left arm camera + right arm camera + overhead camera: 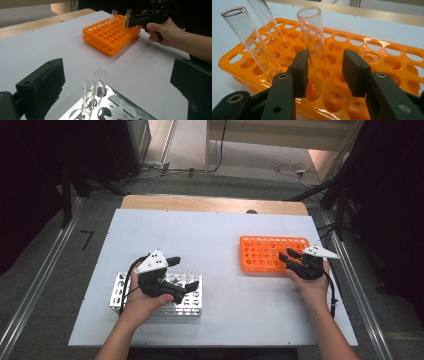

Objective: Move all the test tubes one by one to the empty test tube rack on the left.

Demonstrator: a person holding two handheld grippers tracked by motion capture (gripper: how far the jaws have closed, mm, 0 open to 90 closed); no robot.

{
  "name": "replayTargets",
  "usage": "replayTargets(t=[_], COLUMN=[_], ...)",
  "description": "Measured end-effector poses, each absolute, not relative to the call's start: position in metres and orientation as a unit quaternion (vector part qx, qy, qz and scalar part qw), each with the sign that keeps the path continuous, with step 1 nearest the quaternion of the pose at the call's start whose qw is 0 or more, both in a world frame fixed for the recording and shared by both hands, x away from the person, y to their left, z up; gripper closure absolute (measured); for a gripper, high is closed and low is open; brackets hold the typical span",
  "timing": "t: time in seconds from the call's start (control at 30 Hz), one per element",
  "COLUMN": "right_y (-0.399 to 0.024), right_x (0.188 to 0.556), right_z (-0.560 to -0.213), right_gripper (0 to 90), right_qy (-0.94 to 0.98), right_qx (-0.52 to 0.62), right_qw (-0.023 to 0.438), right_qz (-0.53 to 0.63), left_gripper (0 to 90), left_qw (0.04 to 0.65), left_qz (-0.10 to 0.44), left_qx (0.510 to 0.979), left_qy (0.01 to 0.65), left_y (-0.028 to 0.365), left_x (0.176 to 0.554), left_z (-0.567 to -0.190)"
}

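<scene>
High view, room: the white desk (220, 270) has bare surface between the metal rack (120, 292) at the left and the orange rack (260, 255) at the right; the orange rack sits near the right edge.
High view, claws: the left claw (182, 277) hovers over the metal rack; the right claw (286, 256) reaches the orange rack's near right corner.
Left gripper view, count: two glass tubes (96, 87) stand upright in the metal rack, mouths up, between widely parted jaws that grip nothing. Three tubes rise from the orange rack (107, 37).
Left gripper view, right claw: the right claw (130, 22) is at one of those tubes.
Right gripper view, count: three tubes in the orange rack (372, 62).
Right gripper view, tube: the middle tube (313, 32) stands nearly upright, long axis vertical, mouth up; the other two lean left.
Right gripper view, claw: the right claw (325, 72) is partly open, the tube touching the left pad, a gap at the right pad; not clamped.
</scene>
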State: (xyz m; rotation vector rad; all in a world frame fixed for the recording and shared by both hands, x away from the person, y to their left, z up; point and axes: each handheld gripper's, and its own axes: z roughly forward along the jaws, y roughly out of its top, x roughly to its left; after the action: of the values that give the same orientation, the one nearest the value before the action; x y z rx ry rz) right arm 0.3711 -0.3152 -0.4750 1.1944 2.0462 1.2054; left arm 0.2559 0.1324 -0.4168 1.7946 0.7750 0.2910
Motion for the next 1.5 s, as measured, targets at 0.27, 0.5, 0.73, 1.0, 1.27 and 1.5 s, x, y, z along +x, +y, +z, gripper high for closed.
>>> replayTargets(t=[0.27, 0.5, 0.73, 1.0, 1.27, 1.5], right_y=[-0.309, -0.308, -0.312, -0.319, -0.319, -0.302], right_x=[0.375, 0.375, 0.37, 0.358, 0.335, 0.312], right_z=[-0.481, -0.482, -0.472, -0.451, -0.433, -0.421], right_gripper=[66.4, 73.9, 74.0, 74.1, 74.1, 74.0], right_qy=[0.744, 0.748, 0.74, 0.732, 0.74, 0.756], right_qx=[0.433, 0.424, 0.421, 0.416, 0.397, 0.362], right_qw=[0.259, 0.26, 0.259, 0.262, 0.249, 0.228], right_qz=[0.438, 0.44, 0.455, 0.472, 0.483, 0.496], left_gripper=[0.0, 0.0, 0.0, 0.0, 0.1, 0.2], left_qw=[0.549, 0.551, 0.552, 0.556, 0.557, 0.557], left_qz=[0.124, 0.126, 0.127, 0.126, 0.121, 0.117], left_qx=[0.759, 0.759, 0.76, 0.763, 0.767, 0.77], left_qy=[0.327, 0.324, 0.318, 0.306, 0.294, 0.289], left_y=[0.13, 0.125, 0.12, 0.104, 0.087, 0.075], left_x=[0.256, 0.256, 0.258, 0.263, 0.269, 0.269], left_z=[-0.416, -0.415, -0.412, -0.408, -0.408, -0.41])
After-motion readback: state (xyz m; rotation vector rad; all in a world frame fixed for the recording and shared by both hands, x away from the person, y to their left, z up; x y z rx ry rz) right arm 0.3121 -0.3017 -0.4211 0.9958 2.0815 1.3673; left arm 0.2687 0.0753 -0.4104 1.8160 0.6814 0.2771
